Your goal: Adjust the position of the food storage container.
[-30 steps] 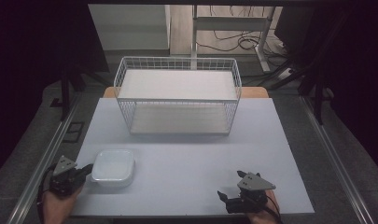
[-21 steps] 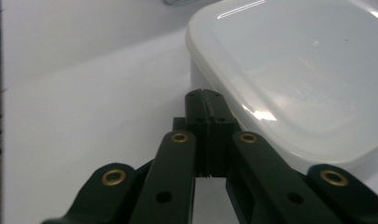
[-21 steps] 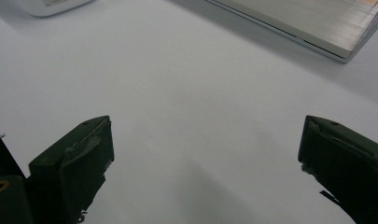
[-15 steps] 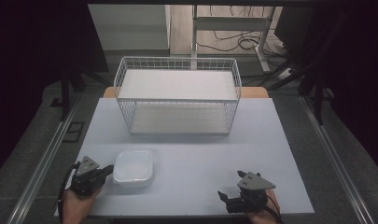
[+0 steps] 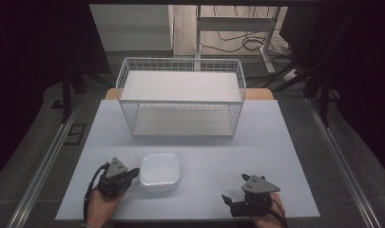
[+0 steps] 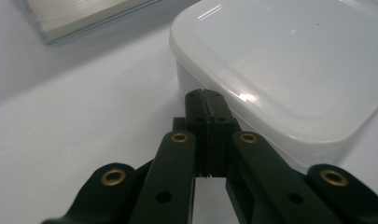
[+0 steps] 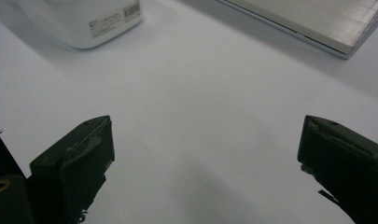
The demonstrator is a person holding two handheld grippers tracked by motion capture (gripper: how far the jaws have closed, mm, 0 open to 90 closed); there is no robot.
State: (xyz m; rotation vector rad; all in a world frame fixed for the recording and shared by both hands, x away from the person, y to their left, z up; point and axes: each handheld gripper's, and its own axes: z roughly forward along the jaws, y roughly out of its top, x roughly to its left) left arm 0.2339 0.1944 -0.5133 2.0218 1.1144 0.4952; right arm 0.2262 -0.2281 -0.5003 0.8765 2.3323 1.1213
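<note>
A white lidded plastic box (image 5: 160,170) lies on the white table, in front of the wire rack. My left gripper (image 5: 132,174) is shut with nothing between its jaws, and its tips rest against the box's left side. In the left gripper view the closed tips (image 6: 206,99) touch the box (image 6: 289,60) just under the lid's rim. My right gripper (image 5: 228,202) rests near the table's front right edge with its jaws wide open and nothing between them (image 7: 205,154). The box (image 7: 91,18) with a barcode label shows at the top left of the right gripper view.
A white wire rack (image 5: 180,97) with two shelves stands at the back middle of the table (image 5: 285,142). Its lower shelf edge (image 7: 312,23) appears in the right gripper view. Metal rails run along both sides of the table, and a desk frame with cables stands behind.
My left gripper has slid to the right along the table's front, and the white box has moved right ahead of it. The right gripper has stayed in place.
</note>
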